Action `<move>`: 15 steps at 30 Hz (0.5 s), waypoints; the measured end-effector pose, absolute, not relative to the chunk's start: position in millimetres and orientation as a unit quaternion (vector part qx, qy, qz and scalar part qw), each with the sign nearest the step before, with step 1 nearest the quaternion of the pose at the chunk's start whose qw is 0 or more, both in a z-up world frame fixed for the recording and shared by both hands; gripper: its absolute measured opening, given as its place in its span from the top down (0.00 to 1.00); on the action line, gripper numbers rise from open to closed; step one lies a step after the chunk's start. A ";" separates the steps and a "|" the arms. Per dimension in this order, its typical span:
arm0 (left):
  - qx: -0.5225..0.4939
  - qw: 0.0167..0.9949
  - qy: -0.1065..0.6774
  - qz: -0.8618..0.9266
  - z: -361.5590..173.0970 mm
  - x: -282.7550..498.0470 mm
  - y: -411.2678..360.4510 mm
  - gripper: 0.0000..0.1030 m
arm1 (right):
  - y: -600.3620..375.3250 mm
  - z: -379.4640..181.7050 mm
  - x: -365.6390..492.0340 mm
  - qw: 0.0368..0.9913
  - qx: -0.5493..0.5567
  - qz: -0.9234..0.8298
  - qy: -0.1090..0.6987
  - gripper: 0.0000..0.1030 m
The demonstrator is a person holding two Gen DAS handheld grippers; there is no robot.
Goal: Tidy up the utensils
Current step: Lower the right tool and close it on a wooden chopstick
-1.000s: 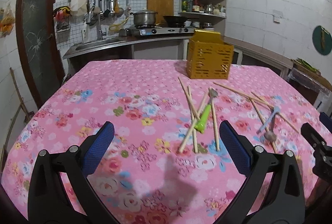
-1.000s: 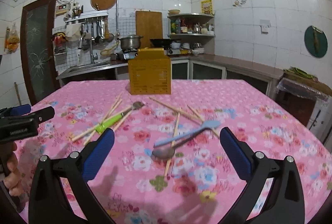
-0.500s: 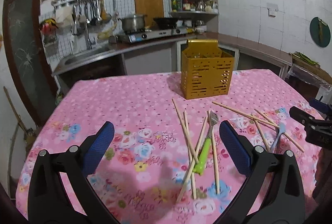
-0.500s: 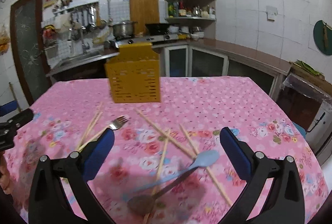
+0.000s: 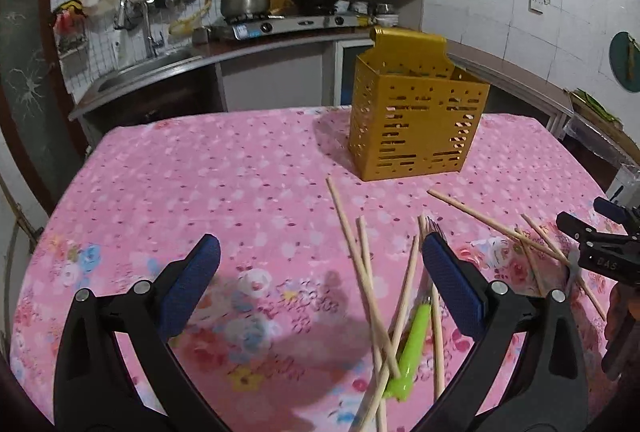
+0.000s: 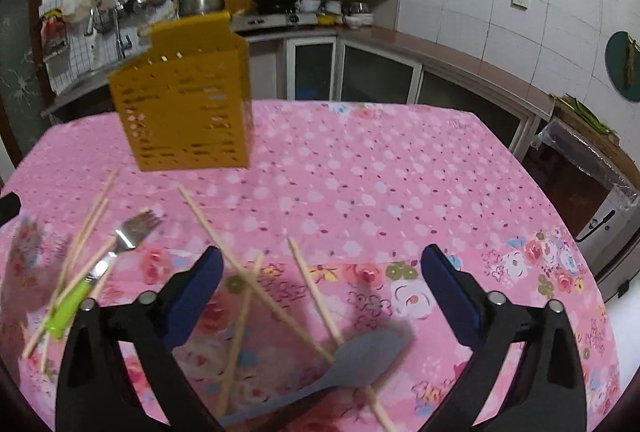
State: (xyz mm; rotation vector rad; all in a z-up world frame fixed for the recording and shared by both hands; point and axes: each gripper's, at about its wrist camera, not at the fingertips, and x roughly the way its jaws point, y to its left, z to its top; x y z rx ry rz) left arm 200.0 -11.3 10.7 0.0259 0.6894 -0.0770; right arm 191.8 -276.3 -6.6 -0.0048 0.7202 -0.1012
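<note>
Both grippers, left and right, hover wide open and empty over chopsticks, fork and spoon strewn near the table's front edge, where single, centred grips should suit the caddy toward the far edge.

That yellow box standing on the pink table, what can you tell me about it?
The yellow box looks like a plastic utensil holder: mustard-yellow walls pierced with rows of slots and small holes, an open top, and a taller back panel that curls over at its upper edge. It stands upright on the flowered tablecloth toward the far side. Nothing can be seen sticking out of it. The chopsticks lie in front, not touching it.
</note>
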 end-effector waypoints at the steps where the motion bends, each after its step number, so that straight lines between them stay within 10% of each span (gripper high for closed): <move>1: 0.014 0.939 0.342 -0.038 8.1 204.4 -12.8 0.05 | -277.4 -9.5 196.0 0.932 -0.005 -0.051 0.358 0.18; 15: 0.009 0.913 0.406 -0.045 -27.3 253.2 -13.1 0.37 | -283.5 -49.8 228.6 0.904 -0.008 -0.027 0.427 0.54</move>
